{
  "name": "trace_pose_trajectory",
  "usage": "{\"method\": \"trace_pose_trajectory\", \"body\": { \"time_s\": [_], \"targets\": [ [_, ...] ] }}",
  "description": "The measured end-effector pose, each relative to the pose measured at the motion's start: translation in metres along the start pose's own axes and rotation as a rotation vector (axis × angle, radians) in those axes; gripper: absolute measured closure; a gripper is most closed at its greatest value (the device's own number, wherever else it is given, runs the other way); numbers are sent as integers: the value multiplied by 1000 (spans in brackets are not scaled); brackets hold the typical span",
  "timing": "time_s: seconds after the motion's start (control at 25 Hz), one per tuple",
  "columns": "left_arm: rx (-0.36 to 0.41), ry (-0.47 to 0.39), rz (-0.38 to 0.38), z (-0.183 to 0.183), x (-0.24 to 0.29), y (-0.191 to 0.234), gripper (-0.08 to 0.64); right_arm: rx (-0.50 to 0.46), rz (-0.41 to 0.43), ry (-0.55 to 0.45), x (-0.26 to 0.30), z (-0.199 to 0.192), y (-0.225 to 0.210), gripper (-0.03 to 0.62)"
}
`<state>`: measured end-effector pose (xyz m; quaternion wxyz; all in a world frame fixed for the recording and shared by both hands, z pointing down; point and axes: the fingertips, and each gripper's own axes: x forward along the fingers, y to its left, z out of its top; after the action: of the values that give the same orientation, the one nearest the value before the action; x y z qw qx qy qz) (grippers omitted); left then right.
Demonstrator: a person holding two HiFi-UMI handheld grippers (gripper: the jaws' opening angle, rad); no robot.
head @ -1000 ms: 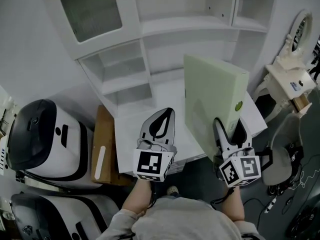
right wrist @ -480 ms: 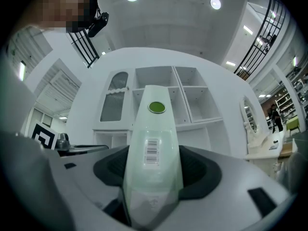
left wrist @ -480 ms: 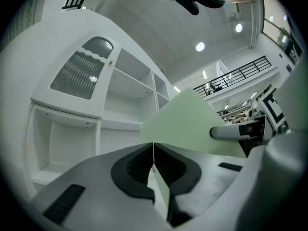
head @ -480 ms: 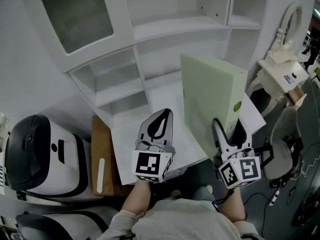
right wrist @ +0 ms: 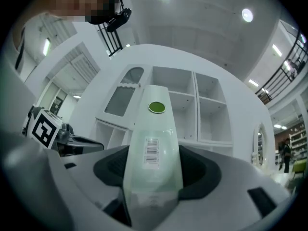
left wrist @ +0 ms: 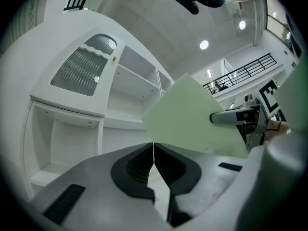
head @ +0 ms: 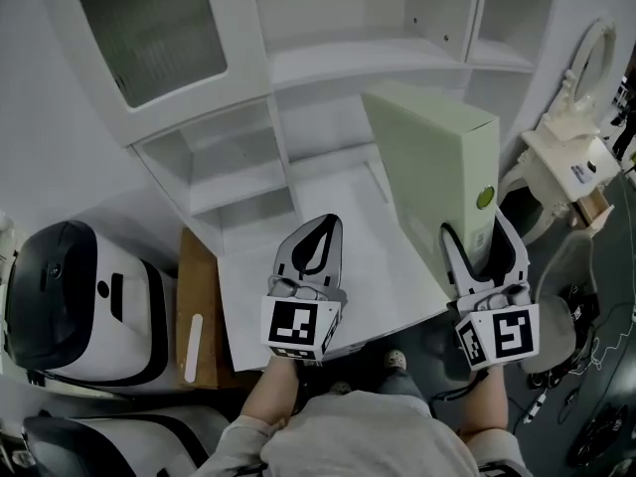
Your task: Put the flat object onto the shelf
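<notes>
A flat pale green box stands on edge in the air, its spine carrying a barcode and a green dot. My right gripper is shut on its lower edge and holds it up in front of the white shelf unit. The same box fills the middle right of the left gripper view. My left gripper is shut and holds nothing, hanging over the white desk top to the left of the box. The shelf compartments stand open and bare behind the box.
A brown wooden board lies left of the desk. Two black and white machines stand at the far left. A white ornate stand and a grey chair are at the right. A cabinet door with a glass pane is top left.
My right gripper has carried the green box to the right and upward, closer to the shelf. The left gripper has stayed where it was. The head view has shifted a little.
</notes>
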<state>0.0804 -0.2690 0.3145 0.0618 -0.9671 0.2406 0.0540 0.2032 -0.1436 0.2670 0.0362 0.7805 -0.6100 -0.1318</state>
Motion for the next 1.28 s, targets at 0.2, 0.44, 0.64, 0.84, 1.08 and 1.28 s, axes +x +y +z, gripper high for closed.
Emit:
{"method": "trace_pose_trajectory", "body": {
  "time_s": [0.2, 0.44, 0.64, 0.84, 1.08, 1.28],
  "targets": [
    [0, -16, 36, 8, 14, 2, 545, -234, 84, -38, 18, 34, -9, 304],
    [6, -24, 81, 13, 24, 2, 545, -475, 134, -75, 35, 62, -17, 304],
    [11, -19, 123, 12, 26, 3, 545, -745, 192, -39, 45, 67, -22, 304],
    [20, -16, 164, 11, 25, 6, 545, -891, 223, -92, 54, 83, -23, 304],
    [38, -11, 205, 13, 22, 7, 545, -1024, 221, -154, 71, 98, -27, 304],
    [42, -8, 238, 13, 20, 10, 545, -1097, 236, -163, 89, 91, -24, 304]
  ]
}}
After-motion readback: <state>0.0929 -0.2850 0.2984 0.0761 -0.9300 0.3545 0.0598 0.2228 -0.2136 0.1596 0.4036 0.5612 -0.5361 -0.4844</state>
